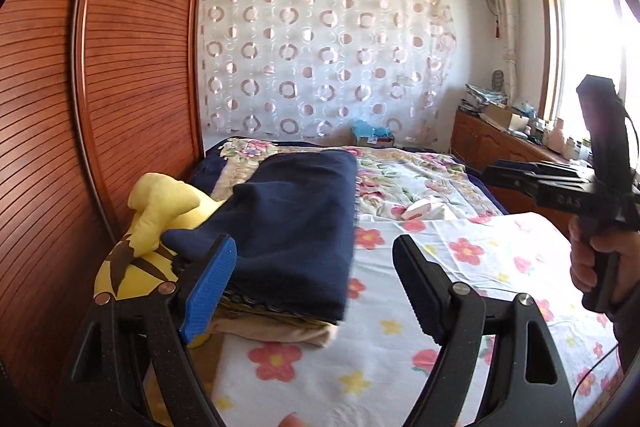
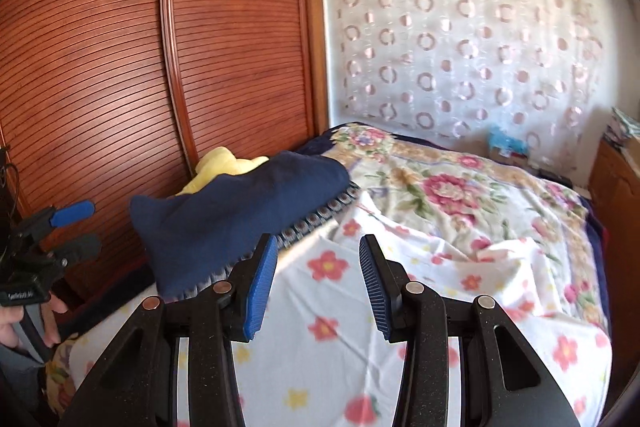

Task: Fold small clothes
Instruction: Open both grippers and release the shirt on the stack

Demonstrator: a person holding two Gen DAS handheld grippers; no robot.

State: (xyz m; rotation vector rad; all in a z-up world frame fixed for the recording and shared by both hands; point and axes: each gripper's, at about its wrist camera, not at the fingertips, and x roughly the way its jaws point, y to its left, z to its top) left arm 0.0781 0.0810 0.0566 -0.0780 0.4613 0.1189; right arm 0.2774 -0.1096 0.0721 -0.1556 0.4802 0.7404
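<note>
A folded navy garment [image 1: 292, 227] lies on top of a small pile, over a patterned piece and a beige piece [image 1: 272, 333], at the left side of the bed. It also shows in the right wrist view [image 2: 240, 207]. My left gripper [image 1: 316, 283] is open and empty, raised just right of the pile. My right gripper [image 2: 318, 279] is open and empty above the flowered sheet; it also shows in the left wrist view [image 1: 532, 179] at the far right.
A yellow plush toy [image 1: 160, 227] lies between the pile and the wooden slatted wardrobe [image 1: 100, 107]. The bed carries a white flowered sheet [image 1: 460, 267] and a floral blanket [image 2: 460, 195]. A wooden dresser [image 1: 500, 147] with clutter stands at the right.
</note>
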